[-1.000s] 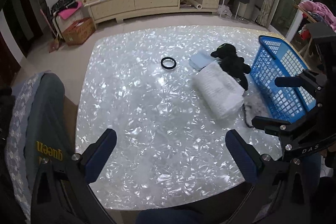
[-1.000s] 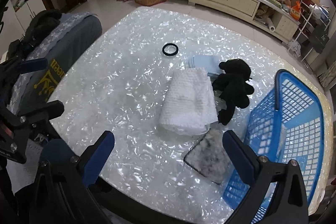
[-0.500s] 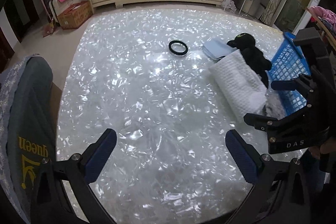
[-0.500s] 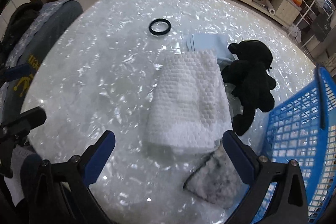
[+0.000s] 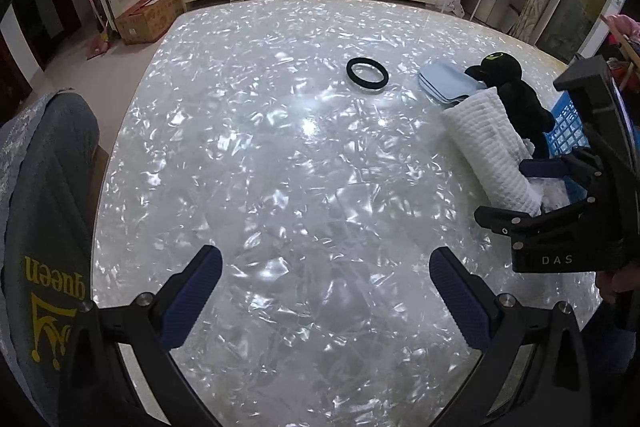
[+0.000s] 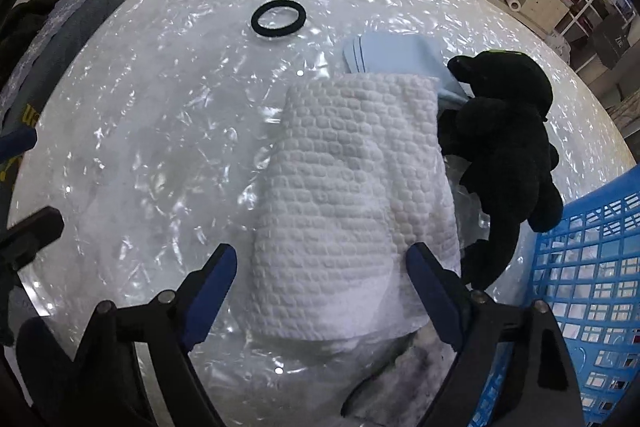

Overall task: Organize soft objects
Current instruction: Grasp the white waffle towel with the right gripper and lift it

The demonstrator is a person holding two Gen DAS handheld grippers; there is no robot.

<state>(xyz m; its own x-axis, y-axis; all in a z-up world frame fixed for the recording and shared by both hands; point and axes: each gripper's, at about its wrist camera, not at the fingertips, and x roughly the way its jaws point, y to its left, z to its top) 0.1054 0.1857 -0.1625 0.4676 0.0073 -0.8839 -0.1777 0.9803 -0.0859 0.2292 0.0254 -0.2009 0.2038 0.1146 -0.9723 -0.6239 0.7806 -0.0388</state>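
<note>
White towel (image 6: 352, 195), folded, fills the centre of your right wrist view on the pearly table (image 6: 160, 87). Right of it stand the blue basket (image 6: 592, 287) and the black plush toy (image 6: 508, 131). Your right hand-held gripper (image 6: 320, 283) is closing around the towel's near end, pads not yet pressing. Your left hand-held gripper (image 5: 326, 291) gapes empty over bare table. The black ring (image 6: 279, 18) lies upper centre.
</note>
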